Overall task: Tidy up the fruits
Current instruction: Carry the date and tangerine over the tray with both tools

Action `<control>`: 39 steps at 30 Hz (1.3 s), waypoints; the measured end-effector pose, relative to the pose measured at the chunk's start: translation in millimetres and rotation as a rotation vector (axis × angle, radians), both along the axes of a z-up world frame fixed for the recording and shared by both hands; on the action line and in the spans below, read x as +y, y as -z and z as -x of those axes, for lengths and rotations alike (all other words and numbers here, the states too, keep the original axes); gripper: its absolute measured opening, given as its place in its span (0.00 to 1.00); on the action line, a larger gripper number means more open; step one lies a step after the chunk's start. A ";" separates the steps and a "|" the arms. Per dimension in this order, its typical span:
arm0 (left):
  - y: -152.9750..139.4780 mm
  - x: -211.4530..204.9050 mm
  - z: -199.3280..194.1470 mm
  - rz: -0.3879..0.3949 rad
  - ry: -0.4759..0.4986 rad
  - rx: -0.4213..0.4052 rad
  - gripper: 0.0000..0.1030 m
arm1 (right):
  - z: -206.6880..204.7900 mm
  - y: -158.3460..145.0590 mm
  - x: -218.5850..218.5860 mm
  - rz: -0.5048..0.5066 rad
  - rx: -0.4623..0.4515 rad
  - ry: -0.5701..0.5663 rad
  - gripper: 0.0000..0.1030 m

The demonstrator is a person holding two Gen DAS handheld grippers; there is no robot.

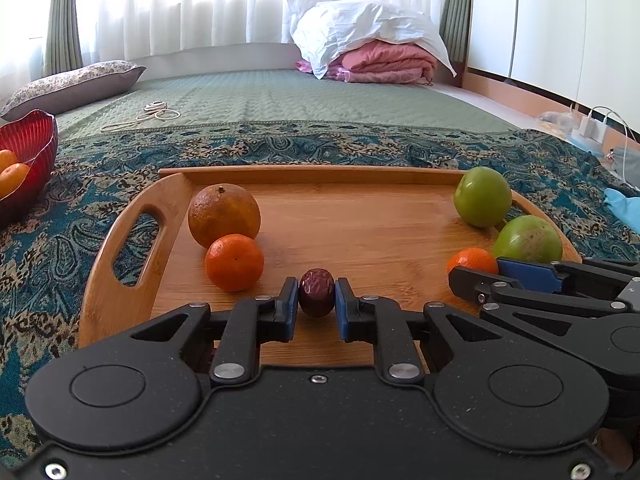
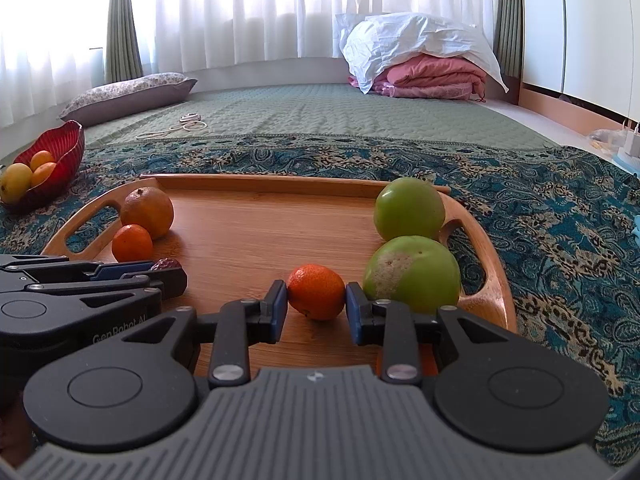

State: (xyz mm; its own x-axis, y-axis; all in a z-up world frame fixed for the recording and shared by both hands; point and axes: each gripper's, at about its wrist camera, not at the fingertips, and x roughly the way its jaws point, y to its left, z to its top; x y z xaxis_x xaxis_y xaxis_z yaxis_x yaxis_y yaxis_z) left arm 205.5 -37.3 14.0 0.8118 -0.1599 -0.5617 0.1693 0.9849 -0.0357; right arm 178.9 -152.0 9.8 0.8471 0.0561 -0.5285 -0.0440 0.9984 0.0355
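A wooden tray (image 1: pixel 360 236) lies on a patterned blue cloth. My left gripper (image 1: pixel 317 304) is shut on a dark red date (image 1: pixel 317 292) at the tray's near edge. My right gripper (image 2: pixel 317 304) is shut on a small tangerine (image 2: pixel 316 296), also seen in the left wrist view (image 1: pixel 472 262). At the tray's left sit a large brownish orange (image 1: pixel 224 214) and a small tangerine (image 1: pixel 234 262). At its right sit two green fruits (image 1: pixel 482 196) (image 1: pixel 526 238), right next to my right gripper.
A red bowl (image 2: pixel 60 156) with yellow and orange fruit stands on the cloth to the far left. Behind lie a green quilted mat, a floral pillow (image 2: pixel 128 94), a coiled cord (image 2: pixel 188 124) and folded pink bedding (image 2: pixel 432 74). Chargers sit at the right (image 1: pixel 588 128).
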 end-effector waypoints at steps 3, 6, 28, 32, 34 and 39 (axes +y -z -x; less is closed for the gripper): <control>1.7 0.6 -1.4 0.000 -0.001 0.005 0.18 | 0.0 0.4 -0.5 0.000 0.000 0.000 0.36; 2.9 0.9 -2.5 0.001 -0.002 0.009 0.18 | 0.0 0.4 -0.4 0.001 0.000 0.000 0.37; 1.4 0.3 2.1 -0.018 0.011 -0.010 0.21 | 0.2 0.4 -1.0 0.013 0.009 -0.006 0.40; 0.3 1.4 4.4 -0.018 0.003 -0.011 0.30 | 1.1 0.4 -1.5 0.007 0.011 -0.005 0.41; -1.0 2.1 6.2 -0.021 0.002 -0.014 0.35 | 2.1 0.2 -1.6 0.004 0.011 -0.006 0.46; -5.1 3.1 10.7 -0.026 0.002 -0.024 0.40 | 5.8 -1.8 0.1 0.005 0.004 -0.012 0.53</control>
